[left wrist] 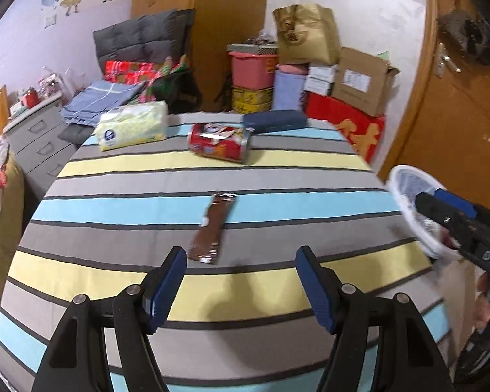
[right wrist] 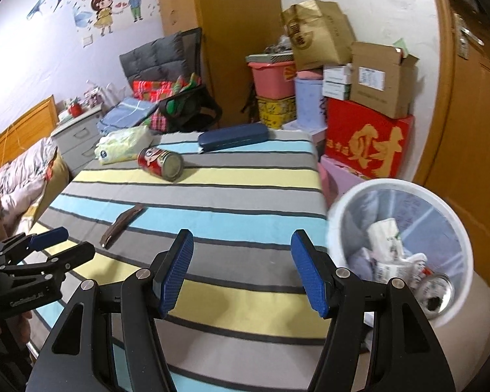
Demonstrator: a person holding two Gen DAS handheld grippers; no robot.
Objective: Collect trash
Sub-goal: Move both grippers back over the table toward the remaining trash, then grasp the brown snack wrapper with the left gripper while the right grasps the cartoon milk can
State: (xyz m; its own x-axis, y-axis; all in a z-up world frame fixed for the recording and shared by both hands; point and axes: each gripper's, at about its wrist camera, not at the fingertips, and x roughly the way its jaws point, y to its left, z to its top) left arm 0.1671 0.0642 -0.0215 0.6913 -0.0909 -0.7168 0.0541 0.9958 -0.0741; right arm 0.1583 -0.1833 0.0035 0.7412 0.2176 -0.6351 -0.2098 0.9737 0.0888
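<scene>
A brown snack wrapper lies flat on the striped tablecloth, just beyond my left gripper, which is open and empty. It also shows in the right wrist view. A red can lies on its side farther back, also in the right wrist view. My right gripper is open and empty above the table's right part. A white trash bin beside the table's right edge holds paper and a can; in the left wrist view the bin sits behind the right gripper.
A tissue pack and a dark blue case lie at the table's far edge. Stacked boxes, a pink bin and a paper bag stand behind. A wooden door is at right, grey drawers at left.
</scene>
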